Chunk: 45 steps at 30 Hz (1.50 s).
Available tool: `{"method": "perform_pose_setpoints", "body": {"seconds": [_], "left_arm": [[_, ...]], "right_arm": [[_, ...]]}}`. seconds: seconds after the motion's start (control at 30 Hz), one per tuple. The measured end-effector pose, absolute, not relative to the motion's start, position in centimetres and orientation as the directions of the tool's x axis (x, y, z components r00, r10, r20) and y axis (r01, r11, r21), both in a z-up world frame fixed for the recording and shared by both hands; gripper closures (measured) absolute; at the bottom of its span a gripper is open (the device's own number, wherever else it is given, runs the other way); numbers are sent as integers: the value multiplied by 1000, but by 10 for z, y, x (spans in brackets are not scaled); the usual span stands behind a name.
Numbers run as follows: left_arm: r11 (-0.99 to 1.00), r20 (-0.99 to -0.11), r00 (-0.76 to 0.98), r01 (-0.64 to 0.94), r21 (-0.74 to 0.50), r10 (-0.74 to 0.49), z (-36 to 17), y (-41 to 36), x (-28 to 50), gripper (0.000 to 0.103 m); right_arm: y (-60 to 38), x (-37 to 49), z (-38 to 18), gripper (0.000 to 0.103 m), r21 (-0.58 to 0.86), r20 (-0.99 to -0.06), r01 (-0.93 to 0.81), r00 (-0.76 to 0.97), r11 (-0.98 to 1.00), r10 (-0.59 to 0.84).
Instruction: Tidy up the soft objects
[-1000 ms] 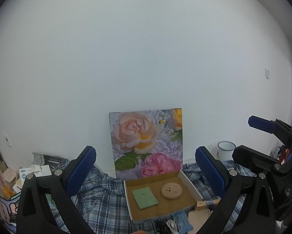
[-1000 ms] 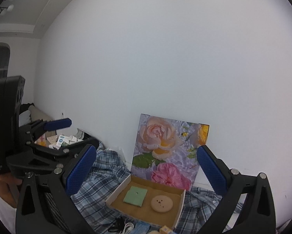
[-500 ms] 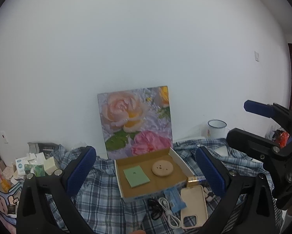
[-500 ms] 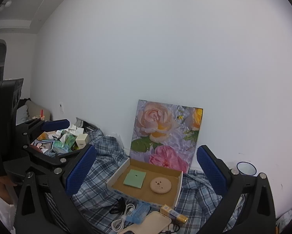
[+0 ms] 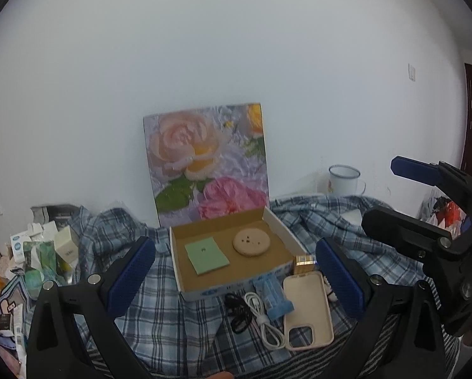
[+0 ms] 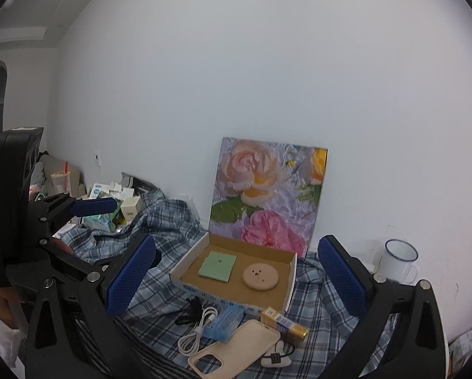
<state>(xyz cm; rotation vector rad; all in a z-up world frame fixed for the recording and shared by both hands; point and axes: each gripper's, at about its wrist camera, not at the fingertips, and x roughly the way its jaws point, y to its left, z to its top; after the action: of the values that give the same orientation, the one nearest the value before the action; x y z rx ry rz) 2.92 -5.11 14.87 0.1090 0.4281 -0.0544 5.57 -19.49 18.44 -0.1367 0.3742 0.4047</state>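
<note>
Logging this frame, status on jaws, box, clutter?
Left gripper and right gripper: open, empty, above cloth. Box holds green pad, round pad. Phone case, cables in front, untouched.

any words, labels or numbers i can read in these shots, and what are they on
Nothing reads clearly.
Cardboard box: blue print along its front wall, too blurred to read.
Small yellow carton: a label with a square code, text too small.
Left gripper: white lettering low on its black body, illegible.
Boxes at the far left: blue logos, blurred.
Enamel mug: a small design, unreadable.
</note>
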Motion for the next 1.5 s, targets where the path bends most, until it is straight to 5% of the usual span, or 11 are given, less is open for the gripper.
{"method": "perform_pose_setpoints", "body": {"seconds": [1.1,1.5], "left_arm": [[997,-660,749,78,7,-54,30,-39,67,0],[995,-734,673,89,-43,-92,8,-33,103,38]], "right_arm": [[-214,76,69,0,47,-585,-400,732,915,350],[-219,86,42,0,66,-629,-384,700,921,337]]}}
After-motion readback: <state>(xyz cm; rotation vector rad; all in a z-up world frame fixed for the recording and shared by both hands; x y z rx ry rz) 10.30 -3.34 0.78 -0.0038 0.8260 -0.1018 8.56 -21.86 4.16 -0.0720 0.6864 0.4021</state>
